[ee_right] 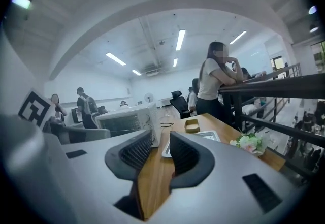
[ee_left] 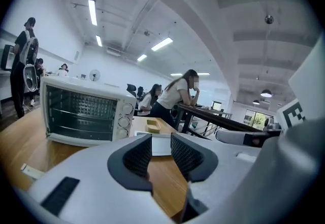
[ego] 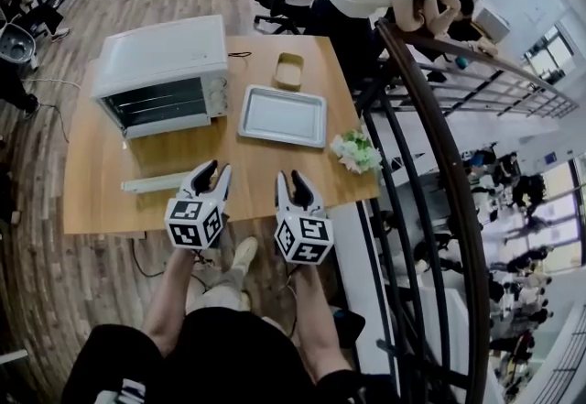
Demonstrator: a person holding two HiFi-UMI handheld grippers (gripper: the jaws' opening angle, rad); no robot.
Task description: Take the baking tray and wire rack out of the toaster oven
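At the left of the wooden table (ego: 101, 201) stands the white toaster oven (ego: 160, 63), a boxy thing with a dark glass front and knobs down its right side. The thin bars of the wire rack (ee_left: 76, 112) show through the glass. A pale flat strip (ego: 156, 182) lies on the table just in front of the oven.

The left gripper (ego: 218, 171) hangs over the near edge of the table, right of that strip. Its jaws stand a little apart with only a narrow gap, and nothing is between them.

The baking tray (ego: 283, 115) is out on the table, just right of the oven. It is a shallow grey metal rectangle with a raised rim and nothing on it. It lies beyond both grippers, well apart from them.

The right gripper (ego: 289, 179) hangs beside the left one, below the tray, its jaws also slightly apart and empty.

A small yellow dish (ego: 289, 70) sits behind the tray, and a bunch of pale flowers (ego: 355, 151) lies at the table's right edge.
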